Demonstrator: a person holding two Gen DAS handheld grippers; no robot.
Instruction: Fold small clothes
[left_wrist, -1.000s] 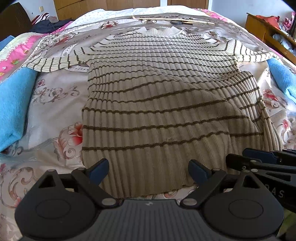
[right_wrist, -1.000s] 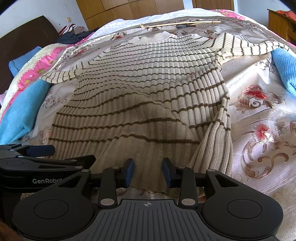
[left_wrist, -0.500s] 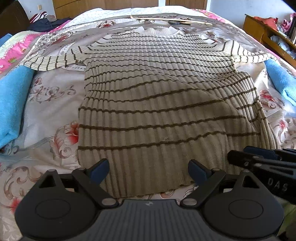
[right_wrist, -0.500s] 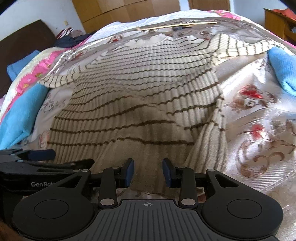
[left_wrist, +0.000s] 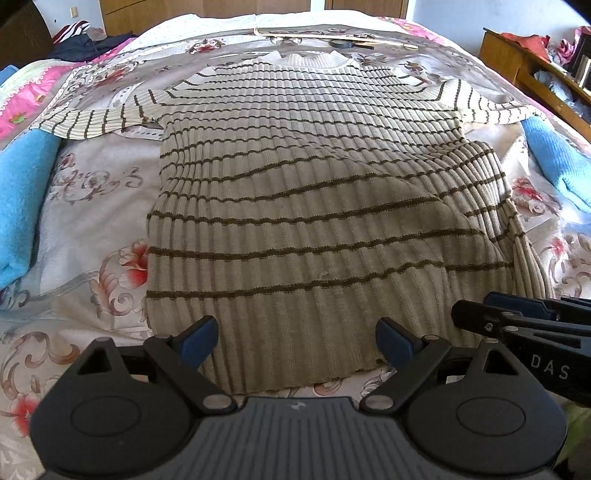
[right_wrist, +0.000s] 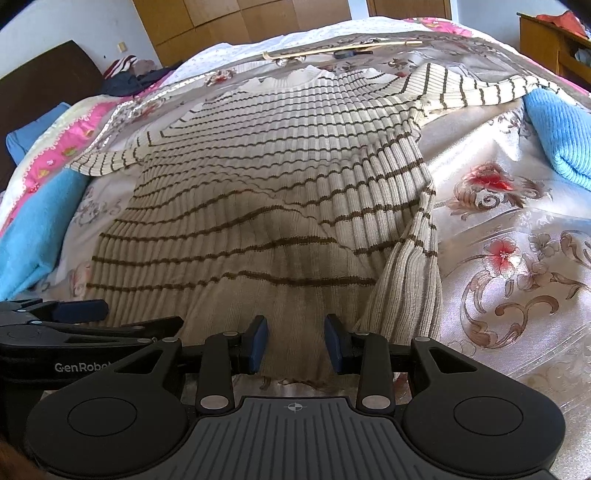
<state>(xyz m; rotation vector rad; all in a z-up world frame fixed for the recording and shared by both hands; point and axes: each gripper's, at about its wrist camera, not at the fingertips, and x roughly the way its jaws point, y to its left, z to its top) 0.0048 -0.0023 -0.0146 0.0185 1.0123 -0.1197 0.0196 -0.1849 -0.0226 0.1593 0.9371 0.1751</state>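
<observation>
The striped sweater (left_wrist: 306, 206) lies spread on the floral bedspread (left_wrist: 92, 206), collar at the far end, both sleeves stretched sideways, hem nearest me. My left gripper (left_wrist: 297, 341) hangs over the hem with its fingers spread wide, gripping nothing. My right gripper (right_wrist: 295, 341) sits just at the hem's right part, fingers partly apart with knit between them but not pinched; beside it the sweater's right edge is bunched into a raised fold. Blue towels (left_wrist: 22, 206) lie at both sides of the bed.
</observation>
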